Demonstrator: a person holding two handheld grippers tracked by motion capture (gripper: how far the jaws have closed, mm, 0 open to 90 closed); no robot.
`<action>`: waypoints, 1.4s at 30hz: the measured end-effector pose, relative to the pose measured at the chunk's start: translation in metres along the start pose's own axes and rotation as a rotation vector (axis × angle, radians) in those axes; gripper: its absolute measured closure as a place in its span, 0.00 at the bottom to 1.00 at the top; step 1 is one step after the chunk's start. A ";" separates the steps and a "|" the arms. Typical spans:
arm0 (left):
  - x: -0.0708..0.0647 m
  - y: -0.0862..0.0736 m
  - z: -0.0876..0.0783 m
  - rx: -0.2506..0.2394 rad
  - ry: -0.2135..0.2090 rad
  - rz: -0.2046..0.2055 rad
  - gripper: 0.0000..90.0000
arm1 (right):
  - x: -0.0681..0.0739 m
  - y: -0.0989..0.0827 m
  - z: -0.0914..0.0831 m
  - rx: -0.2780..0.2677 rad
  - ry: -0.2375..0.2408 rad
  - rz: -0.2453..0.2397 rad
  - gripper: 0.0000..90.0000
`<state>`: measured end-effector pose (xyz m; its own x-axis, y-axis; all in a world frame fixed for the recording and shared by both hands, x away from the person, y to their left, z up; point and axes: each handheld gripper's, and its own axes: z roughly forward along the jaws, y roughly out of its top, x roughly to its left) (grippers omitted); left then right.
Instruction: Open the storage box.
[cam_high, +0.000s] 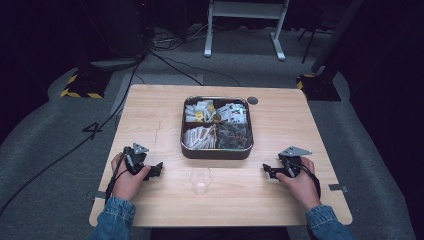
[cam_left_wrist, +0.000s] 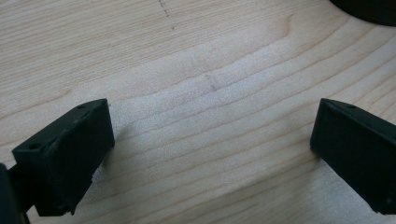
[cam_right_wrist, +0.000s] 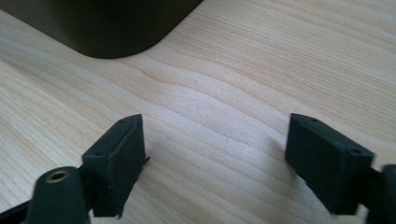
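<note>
The person's left hand (cam_high: 127, 177) lies low on the counter (cam_high: 150, 115) near its front left, wrist straight, holding the left gripper (cam_high: 156, 170) level so that it points inward toward the middle. The right hand (cam_high: 299, 179) mirrors it near the front right, with the right gripper (cam_high: 267, 171) aimed back toward the left one. Both denim sleeves come in over the near edge.

In the left gripper view the left gripper's (cam_left_wrist: 212, 140) two black jaws stand wide apart with bare wood between them, gripping nothing. In the right gripper view the right gripper (cam_right_wrist: 215, 154) is just as wide, its jaws spread with bare counter between them.

A clear plastic cup (cam_high: 201, 180) stands upright between the two grippers, near the front edge and apart from both. Just behind the cup sits a dark metal tray (cam_high: 216, 151) with rounded corners, divided into four compartments full of small packets; what the packets are is too small to tell. A rounded corner of the tray (cam_right_wrist: 107, 28) shows ahead of the right gripper, and a sliver of its dark edge (cam_left_wrist: 369, 11) ahead of the left.

A small dark round disc (cam_high: 252, 100) lies on the counter just beyond the tray's far right corner. Nothing stands between either gripper and the cup.
</note>
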<state>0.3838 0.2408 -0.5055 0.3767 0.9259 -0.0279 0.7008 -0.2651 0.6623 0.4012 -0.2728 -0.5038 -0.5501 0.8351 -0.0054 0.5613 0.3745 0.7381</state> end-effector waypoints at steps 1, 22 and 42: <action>0.000 0.000 0.000 -0.001 0.000 0.003 0.00 | 0.000 0.000 0.000 0.000 0.000 0.000 0.20; 0.001 0.000 0.000 -0.001 -0.017 0.013 0.00 | 0.009 0.014 -0.009 -0.055 0.033 0.043 0.34; 0.000 0.000 0.000 -0.001 -0.005 0.013 0.00 | 0.018 0.075 -0.026 -0.080 0.073 0.034 0.39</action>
<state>0.3834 0.2408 -0.5055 0.3885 0.9212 -0.0233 0.6954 -0.2765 0.6633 0.4172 -0.2401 -0.4310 -0.5769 0.8140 0.0678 0.5309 0.3106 0.7884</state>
